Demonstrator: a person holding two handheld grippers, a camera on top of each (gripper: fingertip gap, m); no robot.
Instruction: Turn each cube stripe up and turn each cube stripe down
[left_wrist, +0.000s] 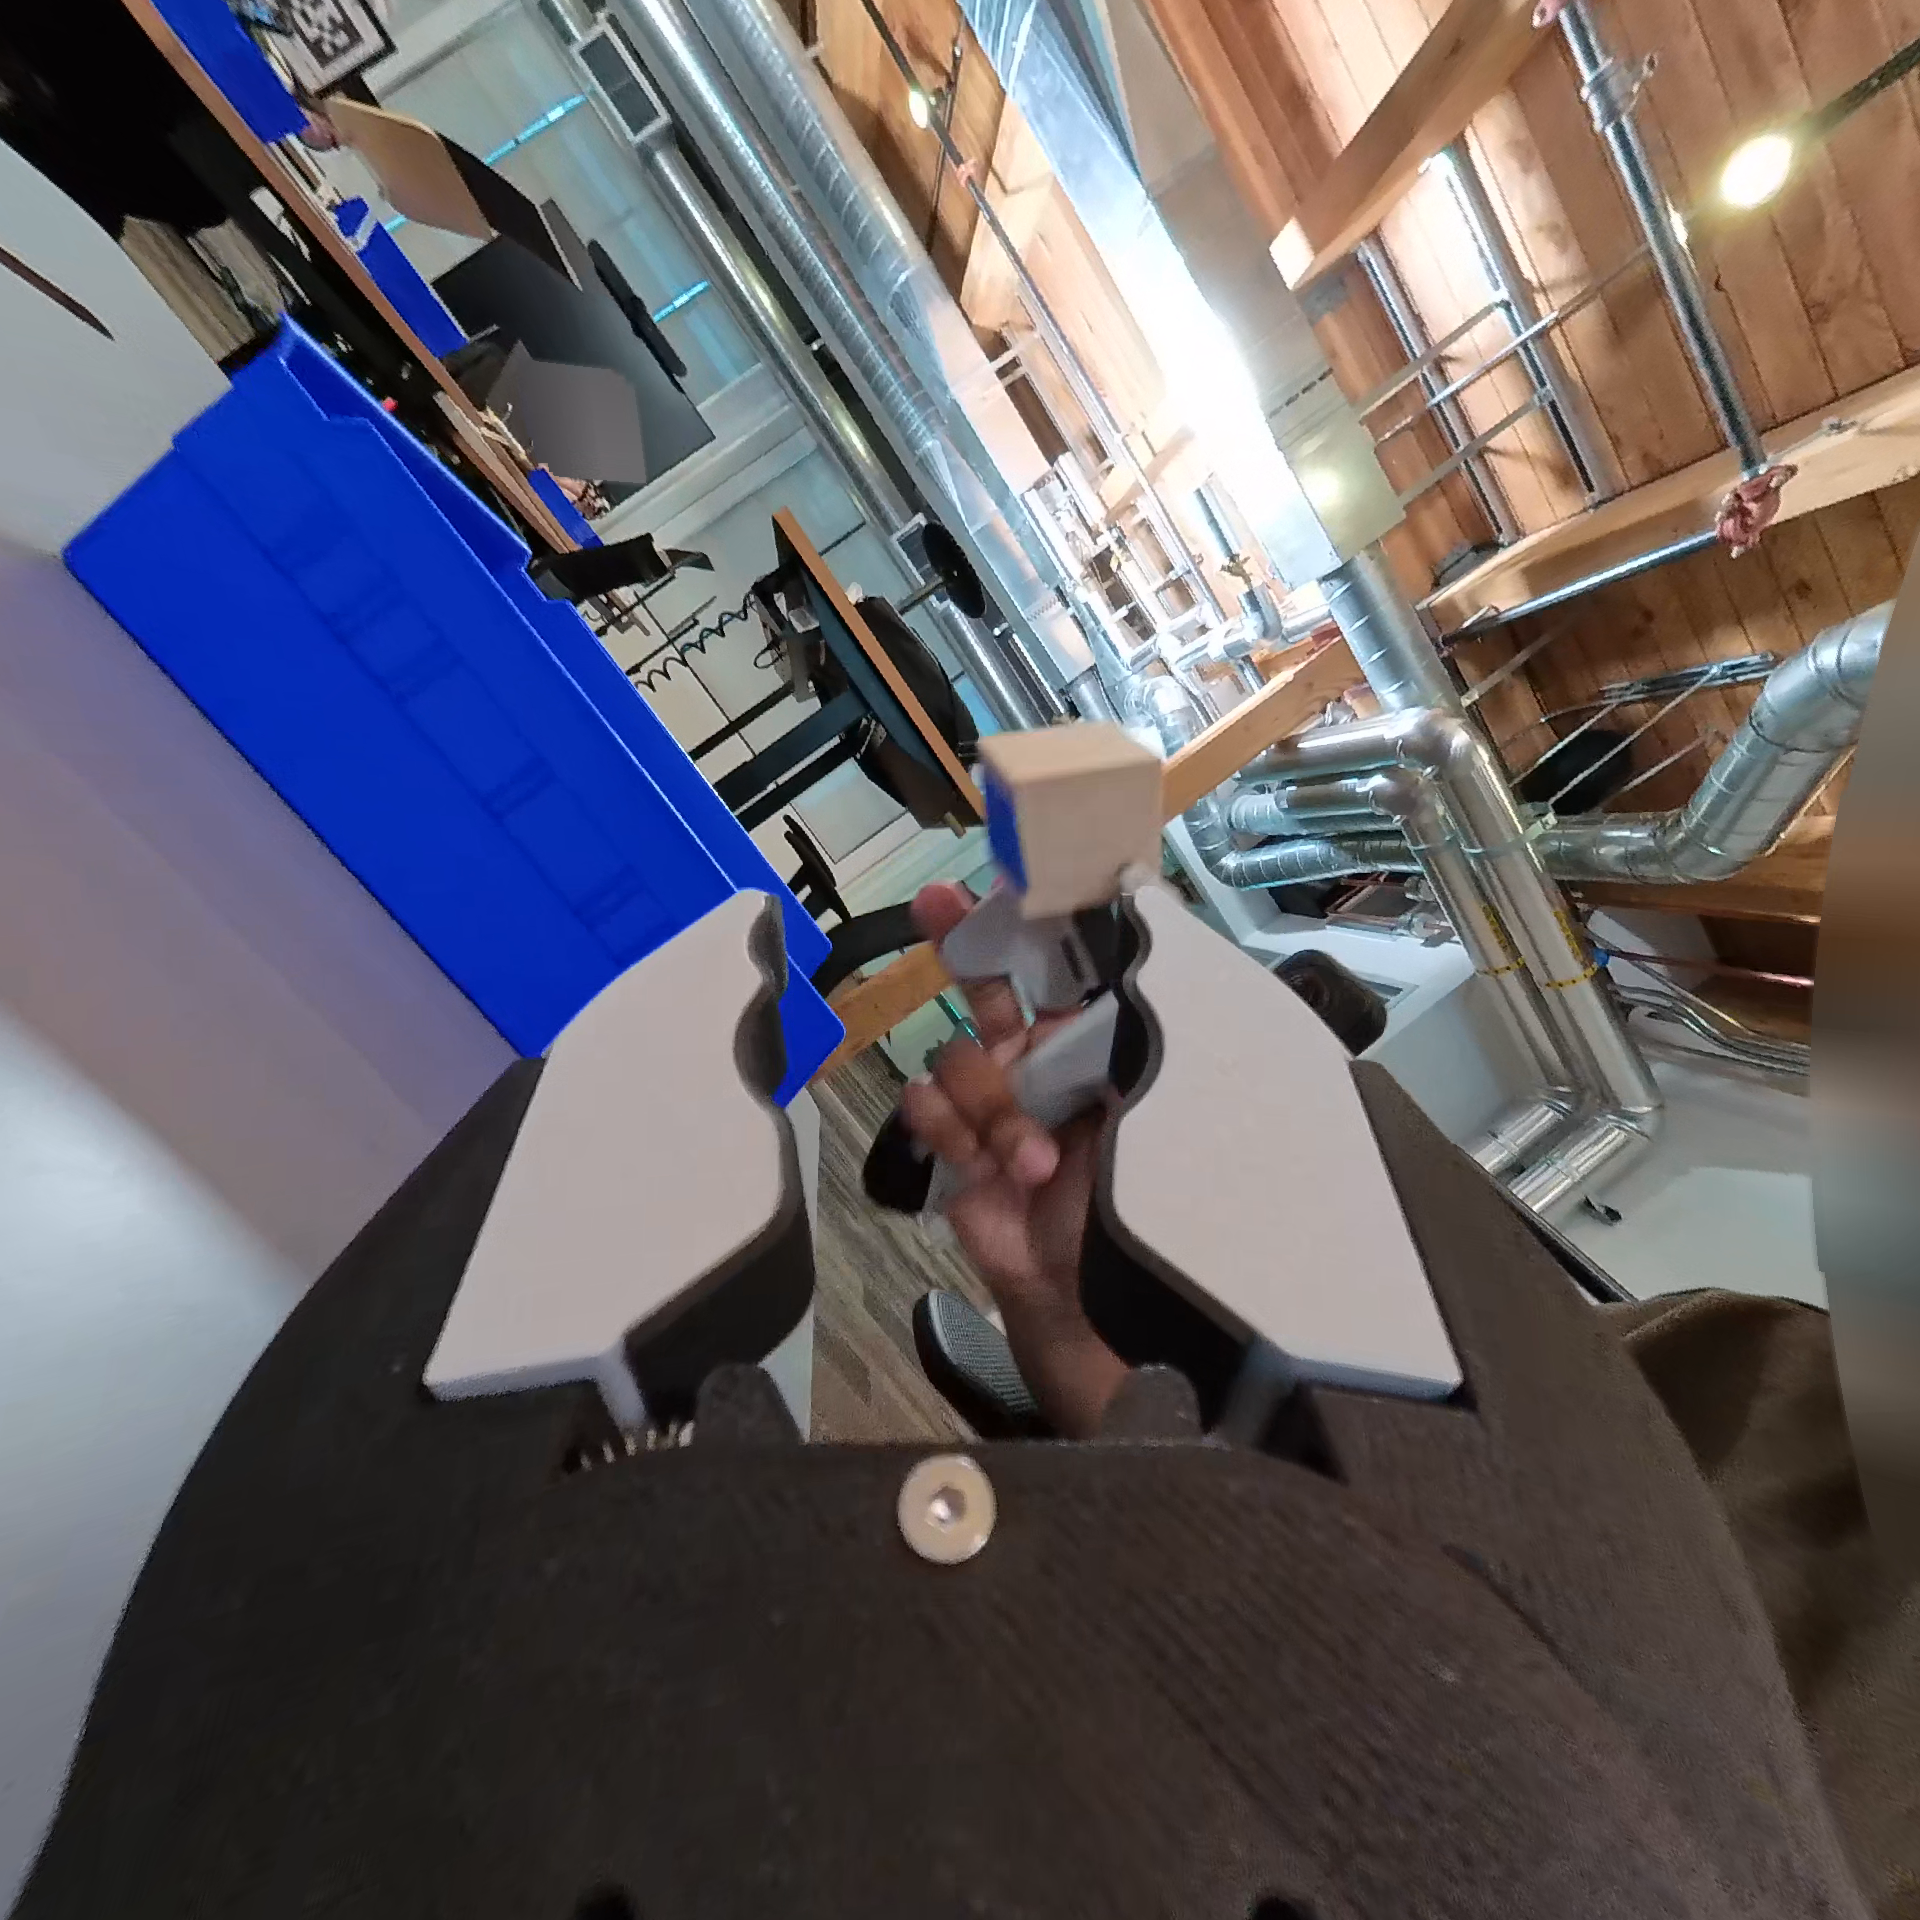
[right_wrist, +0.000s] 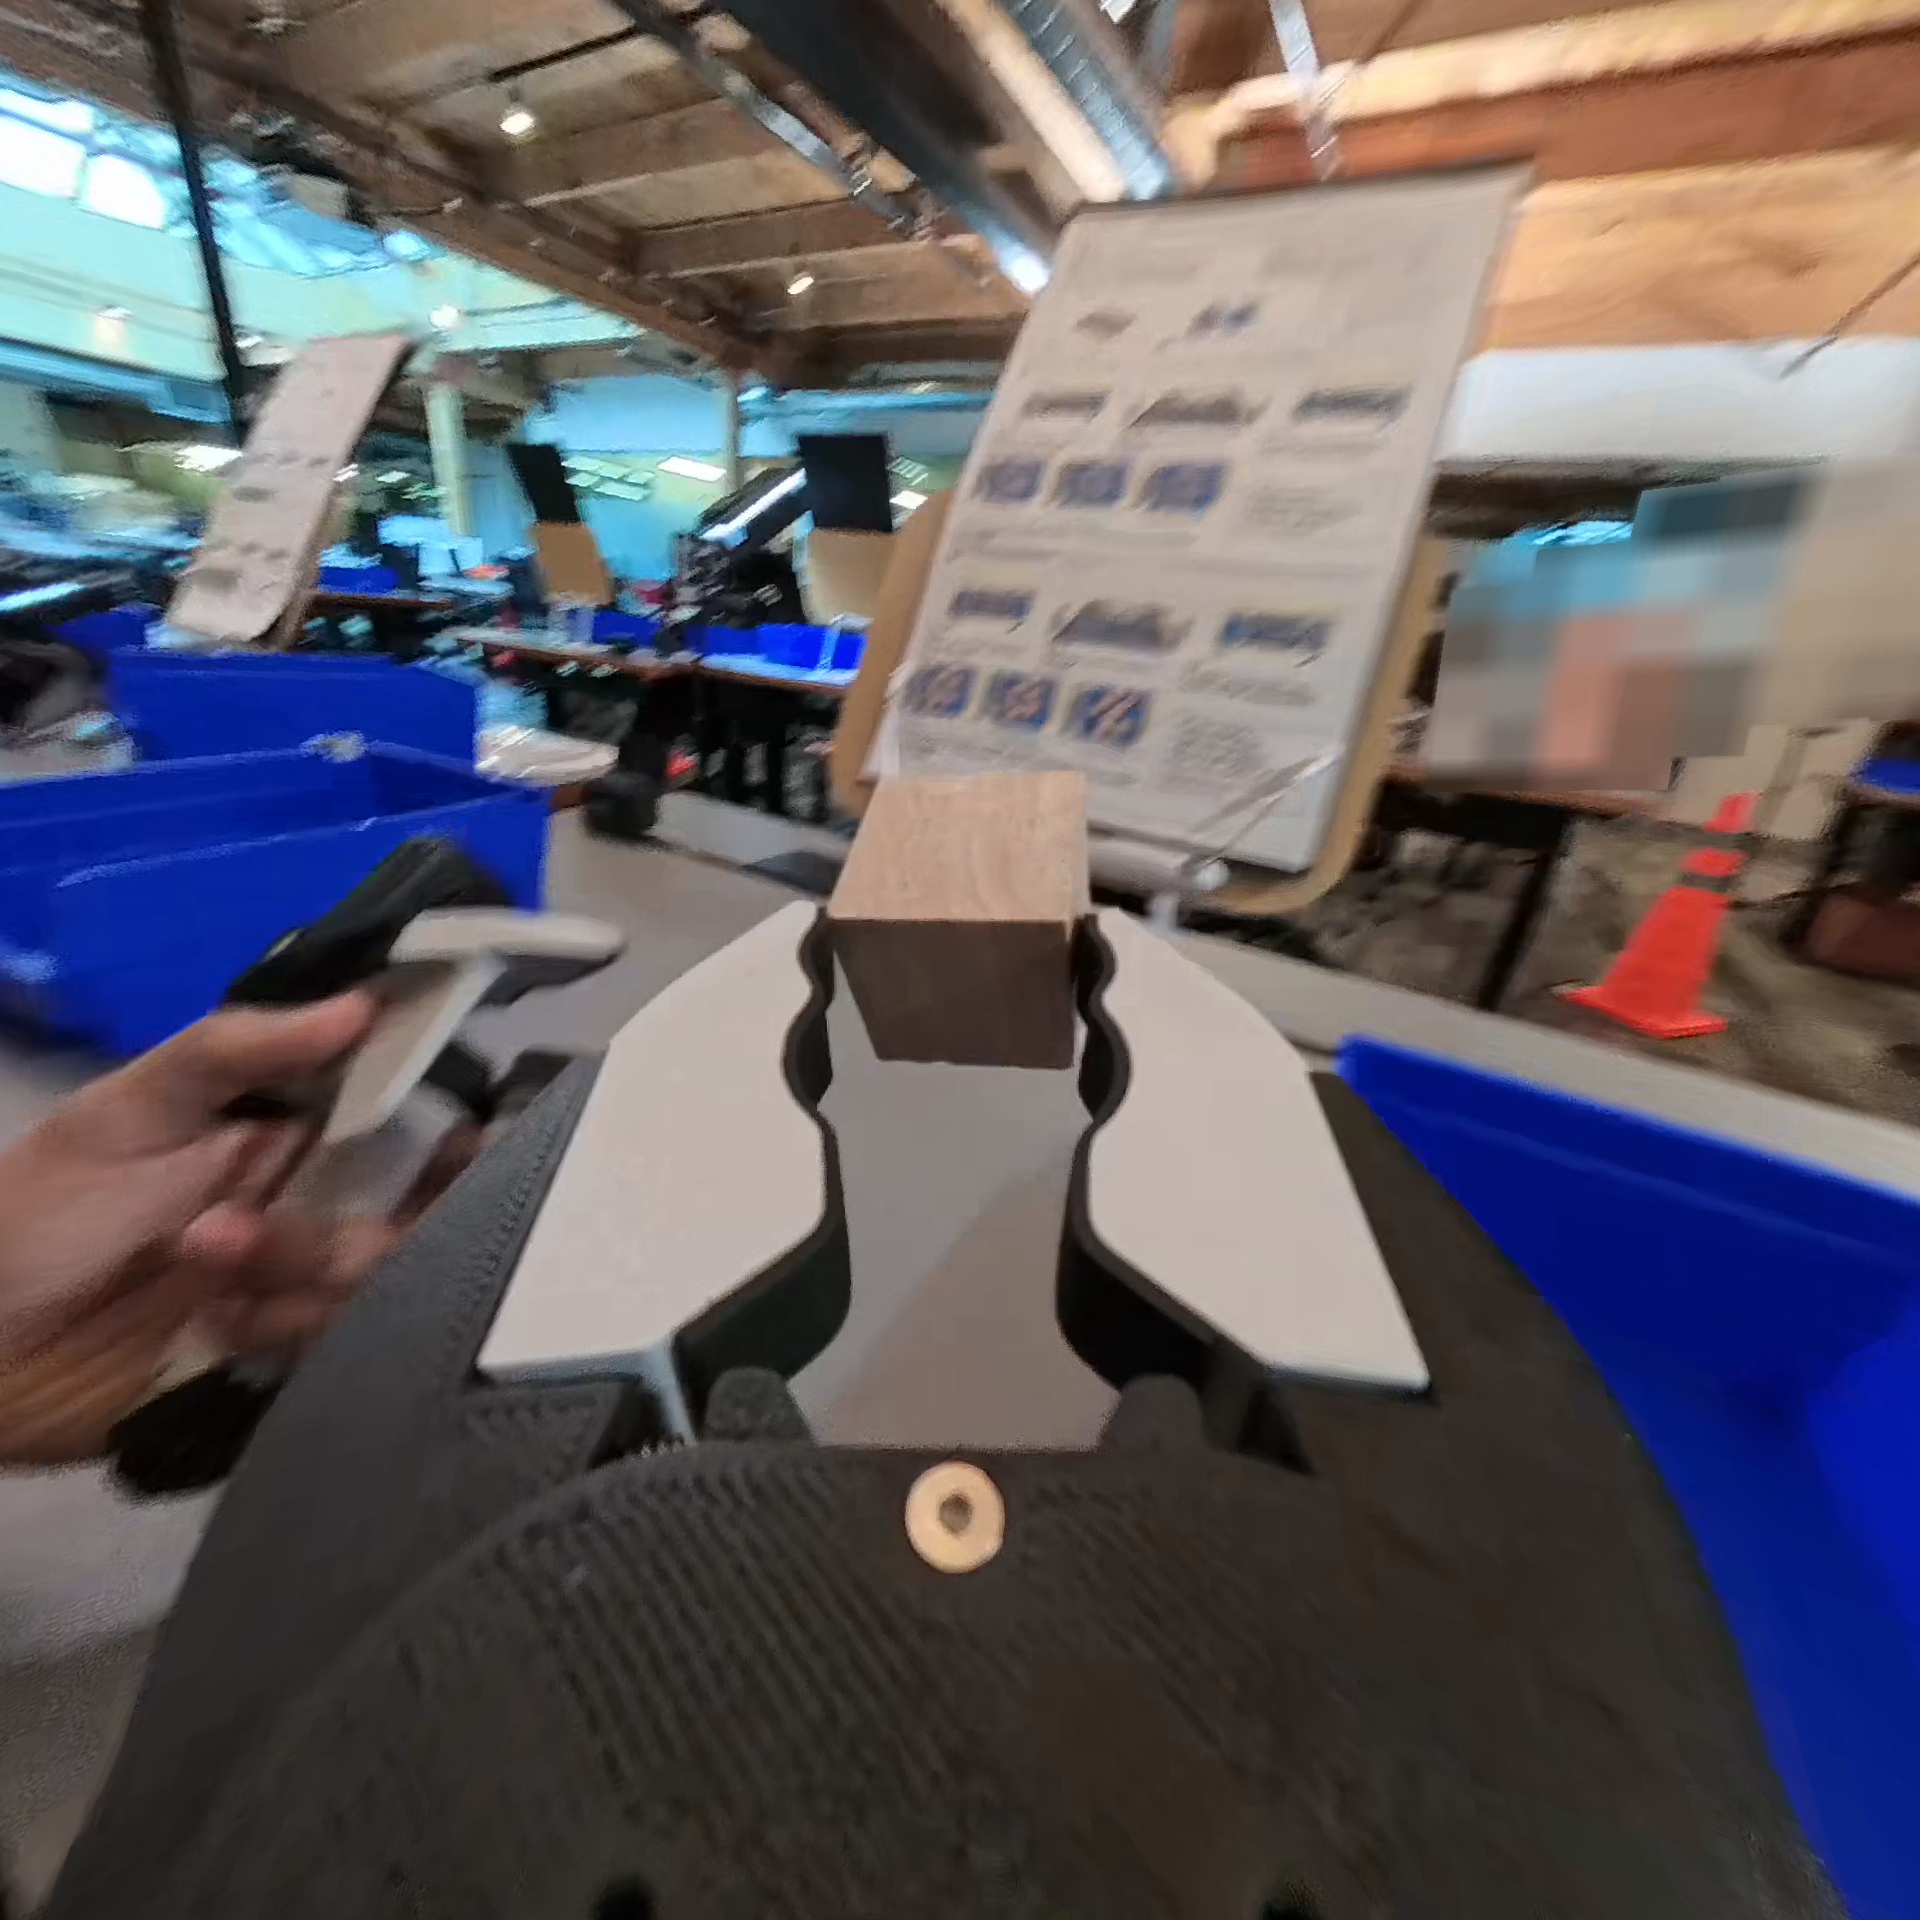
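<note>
My right gripper (right_wrist: 951, 966) is shut on a plain wooden cube (right_wrist: 961, 894) and holds it up in the air, wood faces towards its camera. In the left wrist view the same cube (left_wrist: 1081, 810) shows a blue stripe (left_wrist: 1003, 831) on its left side, above the right gripper (left_wrist: 1049, 925) and the hand that holds it. My left gripper (left_wrist: 956, 925) is open and empty, tilted, a short way from the cube. It also shows blurred at the left of the right wrist view (right_wrist: 488, 956), held by a hand.
A blue bin (left_wrist: 416, 644) lies close on the left of my left gripper. More blue bins stand at the left (right_wrist: 260, 831) and right (right_wrist: 1662, 1247). A board with a printed sheet (right_wrist: 1195, 571) stands behind the cube. An orange cone (right_wrist: 1662, 935) stands on the floor.
</note>
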